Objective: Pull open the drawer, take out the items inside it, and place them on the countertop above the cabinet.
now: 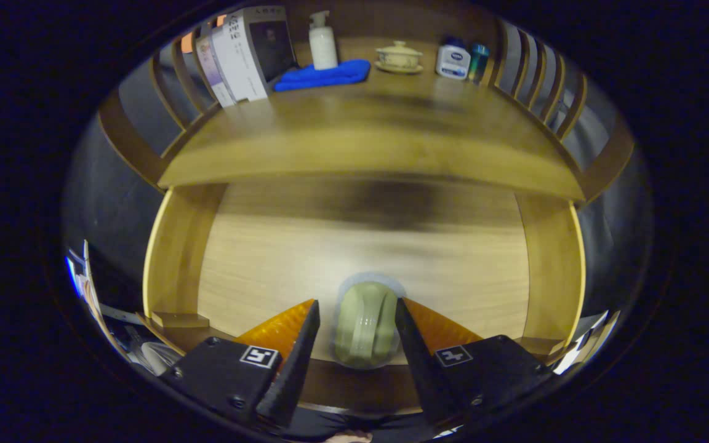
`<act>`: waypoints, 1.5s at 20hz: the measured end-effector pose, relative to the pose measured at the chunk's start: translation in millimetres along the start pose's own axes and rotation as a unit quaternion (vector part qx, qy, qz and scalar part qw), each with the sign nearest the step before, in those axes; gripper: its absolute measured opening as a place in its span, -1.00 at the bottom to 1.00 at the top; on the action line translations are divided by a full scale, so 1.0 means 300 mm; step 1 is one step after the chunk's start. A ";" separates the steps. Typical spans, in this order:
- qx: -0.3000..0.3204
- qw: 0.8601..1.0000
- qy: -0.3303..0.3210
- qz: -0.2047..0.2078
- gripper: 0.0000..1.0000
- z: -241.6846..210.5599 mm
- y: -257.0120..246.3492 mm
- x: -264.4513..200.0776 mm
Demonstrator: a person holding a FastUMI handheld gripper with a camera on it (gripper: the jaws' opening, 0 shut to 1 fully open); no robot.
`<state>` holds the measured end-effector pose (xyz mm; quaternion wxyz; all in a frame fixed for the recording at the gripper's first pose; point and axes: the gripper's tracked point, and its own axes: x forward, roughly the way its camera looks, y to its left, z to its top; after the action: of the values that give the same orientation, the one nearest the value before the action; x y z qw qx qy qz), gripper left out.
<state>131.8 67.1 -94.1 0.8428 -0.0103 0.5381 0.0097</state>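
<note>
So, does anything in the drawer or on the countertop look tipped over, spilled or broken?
Nothing stands out. The gripper has its fingers on either side of a pale green container in the open drawer. On the countertop, the bottle stands upright.

The drawer (176, 258) stood pulled open below the countertop (367, 141), and my gripper (354, 326) reached down into it. Between my fingers (299, 351), near the drawer's front edge, sat a small jar (365, 323); whether both fingers pressed on it I could not tell through the blur. On the countertop, beyond the drawer, books (237, 55) leaned at the left, a folded cloth (324, 75) lay just right of them with a pump bottle (322, 42) behind it, then a lidded bowl (399, 57), and two containers (460, 60) at the far right.
</note>
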 end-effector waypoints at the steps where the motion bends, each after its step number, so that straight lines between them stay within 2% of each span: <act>1: 0.003 1.000 0.012 -0.002 0.49 -0.015 -0.001 0.015; 2: 0.006 1.000 0.019 -0.005 0.36 -0.026 -0.004 0.034; 3: 0.007 1.000 0.027 -0.012 0.33 -0.039 -0.014 0.051; 5: 0.004 0.999 0.032 -0.029 0.05 -0.044 -0.037 0.069; 7: 0.003 0.999 0.040 -0.021 -0.23 -0.062 -0.029 0.091; 11: -0.003 1.000 0.019 -0.012 -0.58 -0.032 -0.037 0.075; 15: -0.001 1.000 -0.005 0.012 -0.63 0.027 -0.046 -0.011; 19: -0.015 0.999 -0.039 0.026 -0.63 0.112 -0.050 -0.173; 23: -0.016 0.996 -0.078 0.029 -0.63 0.259 -0.063 -0.315; 27: 0.008 0.995 -0.103 0.018 -0.64 0.452 -0.096 -0.352; 30: 0.015 0.994 -0.107 0.017 -0.64 0.566 -0.083 -0.311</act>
<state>247.1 46.5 62.2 0.8954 0.0123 0.4449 0.0170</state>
